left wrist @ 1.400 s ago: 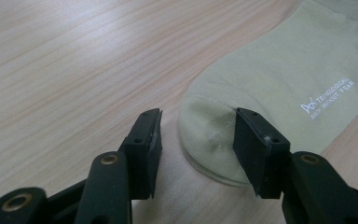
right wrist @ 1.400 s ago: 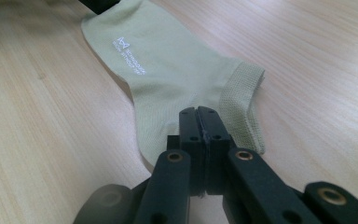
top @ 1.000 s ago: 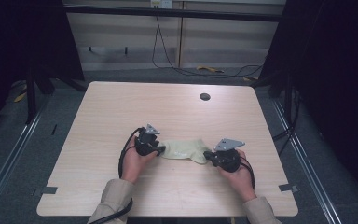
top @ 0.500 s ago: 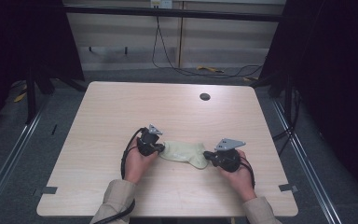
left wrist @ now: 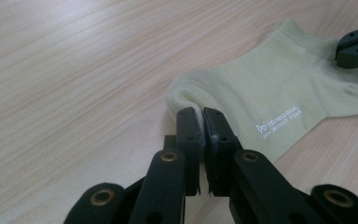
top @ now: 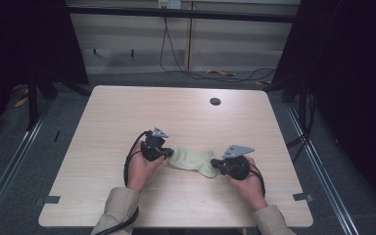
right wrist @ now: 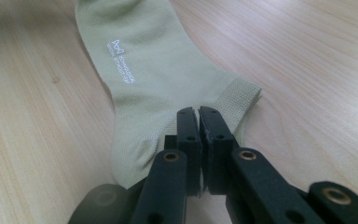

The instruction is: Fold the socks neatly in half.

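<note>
So there's a pale yellow-green sock point(top: 192, 160) lying flat on the light wood tabletop point(top: 127, 112), toward the near half, stretched between the two hand-held grippers. The left gripper point(left wrist: 199, 116) has its jaws pinched together on the toe end, they've just been closing, and now a fold of the fabric is bunched between the black pads in the left gripper view. The right gripper point(right wrist: 197, 116) is clamped down on the other end, right by the ribbed cuff point(right wrist: 240, 98), jaws basically closed with a bit of the knit caught between them. The sock has small white printed lettering point(left wrist: 279, 122) on its side, too tiny to read properly. From the high view, the person's left hand point(top: 141, 169) and right hand point(top: 247, 182) sit on either side of the sock, and there's a small dark round hole point(top: 215, 102) farther back on the tabletop, well apart from everything.
</note>
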Demonstrator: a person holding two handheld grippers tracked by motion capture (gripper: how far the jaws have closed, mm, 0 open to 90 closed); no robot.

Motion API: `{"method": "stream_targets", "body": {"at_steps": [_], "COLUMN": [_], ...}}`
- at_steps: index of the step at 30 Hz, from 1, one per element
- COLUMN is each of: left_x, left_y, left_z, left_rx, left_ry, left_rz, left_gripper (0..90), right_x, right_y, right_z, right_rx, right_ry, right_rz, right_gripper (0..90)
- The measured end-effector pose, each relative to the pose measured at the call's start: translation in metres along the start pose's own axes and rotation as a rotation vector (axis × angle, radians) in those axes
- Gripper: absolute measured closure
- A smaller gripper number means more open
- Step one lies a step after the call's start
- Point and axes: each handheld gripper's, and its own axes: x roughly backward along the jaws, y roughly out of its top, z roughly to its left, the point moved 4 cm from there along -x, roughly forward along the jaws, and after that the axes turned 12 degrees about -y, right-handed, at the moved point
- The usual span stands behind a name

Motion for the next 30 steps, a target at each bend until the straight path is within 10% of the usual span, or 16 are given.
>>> {"method": "stream_targets", "body": {"at_steps": [30], "left_x": [0.011], "left_y": [0.031], "left_z": [-0.027], "left_rx": [-0.064], "left_ry": [-0.055], "left_rz": [-0.004], "left_gripper": [86.1], "right_x": [-0.004], "right_y": [-0.002], "right_z": [0.011], "right_rx": [0.004], "right_ry": [0.034], "right_rz": [0.033], "right_gripper": [90.0]}}
